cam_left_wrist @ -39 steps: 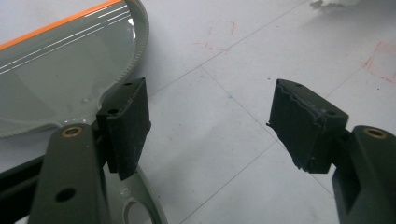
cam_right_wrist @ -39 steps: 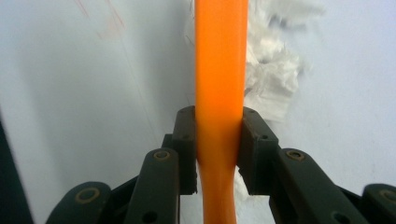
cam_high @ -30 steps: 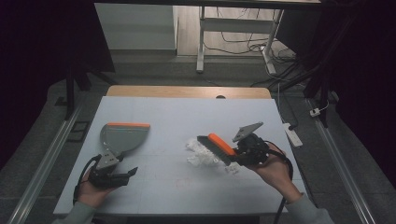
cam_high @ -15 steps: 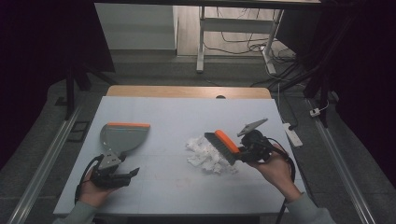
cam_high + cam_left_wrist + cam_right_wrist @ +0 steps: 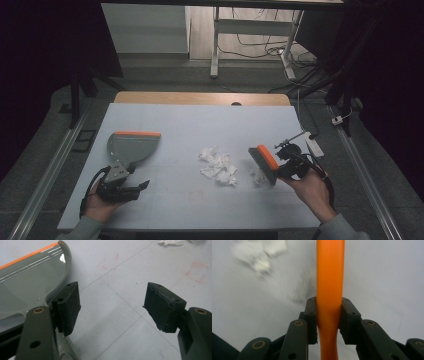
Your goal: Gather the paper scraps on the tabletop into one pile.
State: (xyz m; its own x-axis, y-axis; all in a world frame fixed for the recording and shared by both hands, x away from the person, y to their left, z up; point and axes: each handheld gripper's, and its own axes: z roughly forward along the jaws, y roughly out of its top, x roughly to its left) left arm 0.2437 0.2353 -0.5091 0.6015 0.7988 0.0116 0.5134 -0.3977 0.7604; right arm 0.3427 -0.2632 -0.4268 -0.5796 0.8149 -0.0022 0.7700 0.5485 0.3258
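Between the right gripper's (image 5: 329, 315) pads (image 5: 311, 317) sits the orange handle of a small hand brush (image 5: 263, 162), clamped tight from both sides, so this gripper is closed on the brush. Compared with a second ago, the brush has pulled back to the right, away from the crumpled paper scraps (image 5: 218, 164): then its head lay against the pile, now it stands apart from it, with one small scrap (image 5: 259, 178) just under the bristles. I read this as a wind-up for another sweeping stroke toward the left, meaning the pile has not yet reached the pan. Over on the left, the left gripper (image 5: 112, 307) holds its jaws wide apart with nothing between them; bare table (image 5: 190, 125) shows through the gap. Its left finger (image 5: 67, 306) stands just beside the handle end of the grey dustpan (image 5: 131, 147) with the orange lip, without clasping it. That pan lies flat on the left part of the table, well apart from the scraps at the middle.
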